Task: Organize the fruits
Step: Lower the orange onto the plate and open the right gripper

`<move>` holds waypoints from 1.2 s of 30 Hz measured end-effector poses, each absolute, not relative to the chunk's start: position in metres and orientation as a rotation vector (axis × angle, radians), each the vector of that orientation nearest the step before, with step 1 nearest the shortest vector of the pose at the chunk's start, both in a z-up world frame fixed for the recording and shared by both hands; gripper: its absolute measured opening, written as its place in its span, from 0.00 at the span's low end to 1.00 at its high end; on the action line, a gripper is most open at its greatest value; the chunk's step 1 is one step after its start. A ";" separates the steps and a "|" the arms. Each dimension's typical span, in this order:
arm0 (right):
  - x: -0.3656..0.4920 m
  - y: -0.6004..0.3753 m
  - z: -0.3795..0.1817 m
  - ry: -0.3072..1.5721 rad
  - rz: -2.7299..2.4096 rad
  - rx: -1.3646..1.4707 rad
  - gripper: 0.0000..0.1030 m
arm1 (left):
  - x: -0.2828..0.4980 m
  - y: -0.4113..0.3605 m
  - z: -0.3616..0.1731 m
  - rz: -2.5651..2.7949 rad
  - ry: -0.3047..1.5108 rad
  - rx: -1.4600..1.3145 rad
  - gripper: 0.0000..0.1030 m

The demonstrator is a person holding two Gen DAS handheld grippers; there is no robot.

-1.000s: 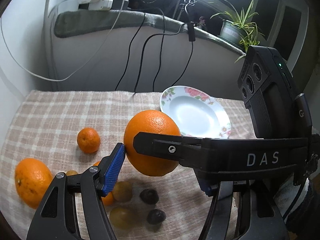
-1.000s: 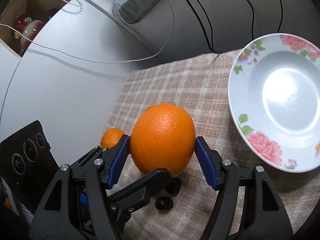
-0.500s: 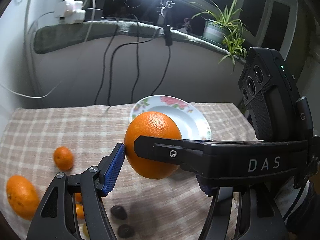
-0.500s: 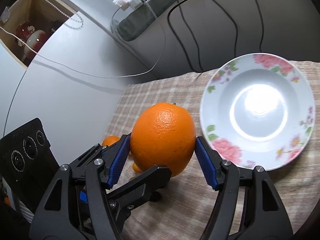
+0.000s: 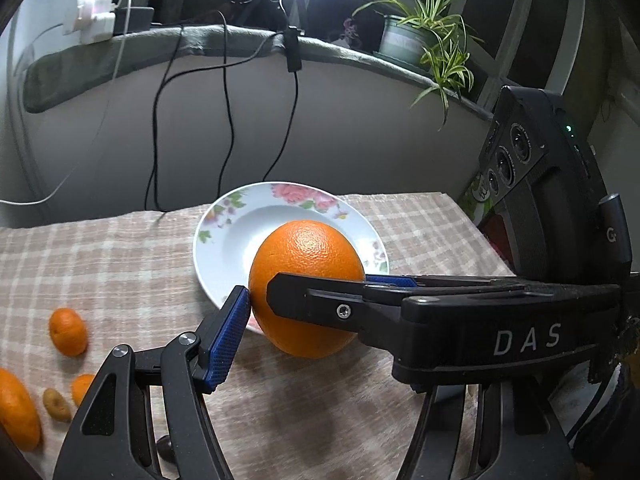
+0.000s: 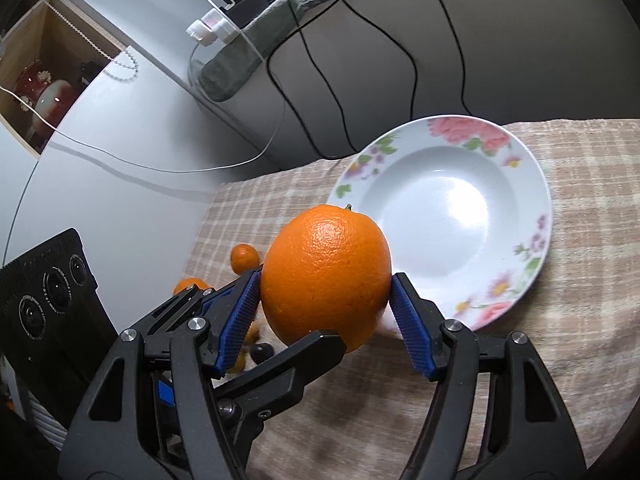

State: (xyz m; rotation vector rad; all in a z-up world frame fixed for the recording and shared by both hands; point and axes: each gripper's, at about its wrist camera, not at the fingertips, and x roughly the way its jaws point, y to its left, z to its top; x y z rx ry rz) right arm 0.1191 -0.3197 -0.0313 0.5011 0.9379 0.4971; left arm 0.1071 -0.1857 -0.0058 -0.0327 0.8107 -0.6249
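A large orange (image 5: 306, 264) hangs above the checked cloth, over the near rim of the white flowered plate (image 5: 218, 240). My left gripper (image 5: 316, 320) is shut on it: its left blue pad (image 5: 230, 336) presses the orange's side, while its right pad is hidden behind the other gripper. In the right wrist view, my right gripper (image 6: 326, 304) is shut on the same orange (image 6: 326, 272), a blue pad on each side. The plate (image 6: 440, 200) lies just beyond and to the right, with nothing in it.
On the cloth at the left lie a mandarin (image 5: 68, 332), another large orange (image 5: 16, 408), small yellowish fruits (image 5: 56, 404) and a dark one (image 5: 166, 446). Black cables (image 5: 224, 120) hang down the back wall. A potted plant (image 5: 420, 40) stands on the ledge.
Both grippers have carried the orange to the right, from above the loose fruits to the plate's near rim. The loose fruits have slid towards the left edge of the view.
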 end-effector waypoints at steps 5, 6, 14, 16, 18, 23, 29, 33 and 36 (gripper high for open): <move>0.119 -0.327 -0.036 0.944 0.487 0.499 0.67 | 0.109 -0.192 -0.010 -0.624 0.824 -0.022 0.62; 0.119 -0.327 -0.037 0.946 0.487 0.501 0.67 | 0.109 -0.193 -0.010 -0.624 0.828 -0.020 0.62; 0.122 -0.328 -0.038 0.955 0.474 0.507 0.67 | 0.109 -0.196 -0.010 -0.617 0.827 -0.007 0.62; 0.122 -0.329 -0.037 0.944 0.469 0.515 0.67 | 0.110 -0.195 -0.007 -0.614 0.820 -0.009 0.62; 0.121 -0.333 -0.029 0.915 0.454 0.508 0.67 | 0.110 -0.192 -0.006 -0.604 0.816 -0.011 0.62; 0.118 -0.335 -0.017 0.884 0.437 0.473 0.67 | 0.109 -0.185 -0.005 -0.591 0.817 -0.024 0.62; 0.110 -0.333 -0.016 0.870 0.410 0.426 0.68 | 0.103 -0.179 -0.005 -0.580 0.813 -0.023 0.62; 0.105 -0.331 -0.016 0.868 0.391 0.390 0.68 | 0.099 -0.173 -0.003 -0.566 0.807 -0.027 0.62; 0.101 -0.329 -0.012 0.854 0.373 0.352 0.68 | 0.095 -0.168 -0.002 -0.553 0.800 -0.023 0.62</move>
